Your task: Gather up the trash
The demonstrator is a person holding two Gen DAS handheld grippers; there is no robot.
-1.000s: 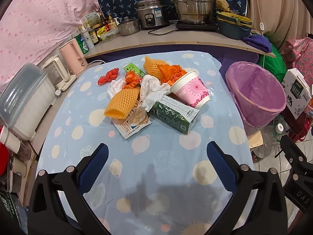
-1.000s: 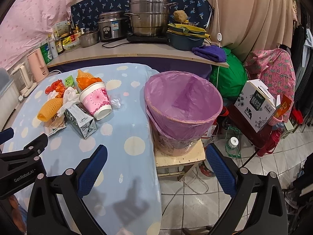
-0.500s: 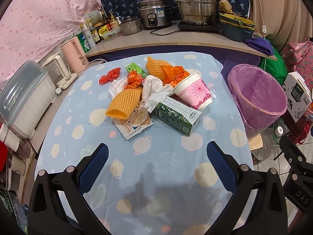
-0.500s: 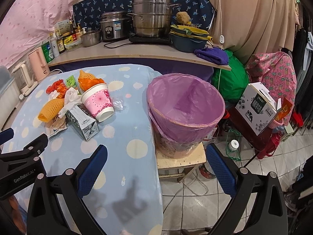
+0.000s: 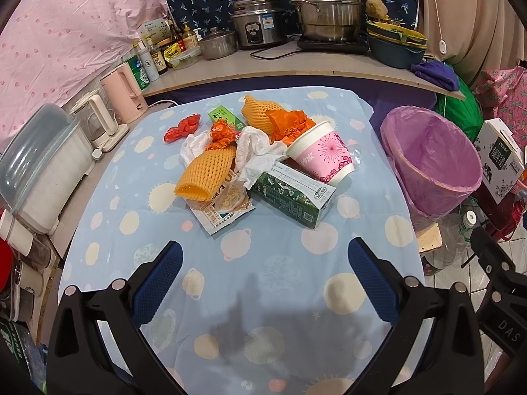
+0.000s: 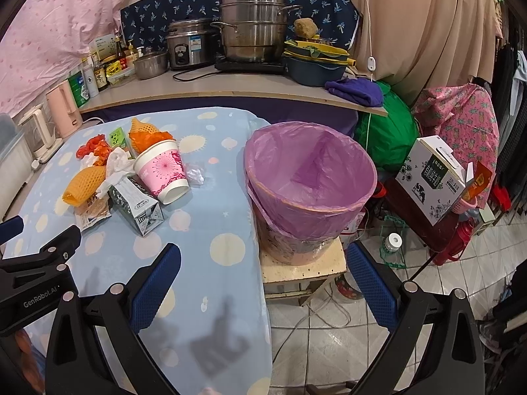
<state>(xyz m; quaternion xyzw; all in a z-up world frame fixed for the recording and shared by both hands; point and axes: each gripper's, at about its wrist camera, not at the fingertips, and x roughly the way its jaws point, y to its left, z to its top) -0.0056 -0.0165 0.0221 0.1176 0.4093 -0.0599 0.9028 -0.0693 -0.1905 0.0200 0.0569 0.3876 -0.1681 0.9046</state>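
**Trash heap on desk, bin beside it, both grippers unloaded**

- Desk (image 5: 108, 230): covered in a light-blue cloth with pale dots; carries the whole heap.
- Pink-and-white paper cup (image 5: 321, 154): lying tilted, mouth toward the far left, leaning on the carton.
- Dark green drink carton (image 5: 291, 196): on its side, nearest edge of the heap, touching the cup.
- Yellow-orange foam fruit net (image 5: 206, 172): left of the carton, partly over a clear printed snack wrapper (image 5: 224, 209).
- Crumpled white tissue (image 5: 258, 151): between net and cup.
- Orange crumpled wrappers (image 5: 286, 123): behind the cup, against a second foam net (image 5: 255, 112).
- Red plastic scrap (image 5: 182, 127): far left of the heap, slightly apart.
- Purple-lined round waste bin (image 6: 309, 177): just beside the desk's right edge, standing on a low wooden stool (image 6: 303, 268).
- Left gripper (image 5: 263, 276): jaws wide apart, holding nothing, above bare cloth short of the heap.
- Right gripper (image 6: 263, 278): jaws wide apart, holding nothing, over the desk's edge near the bin.
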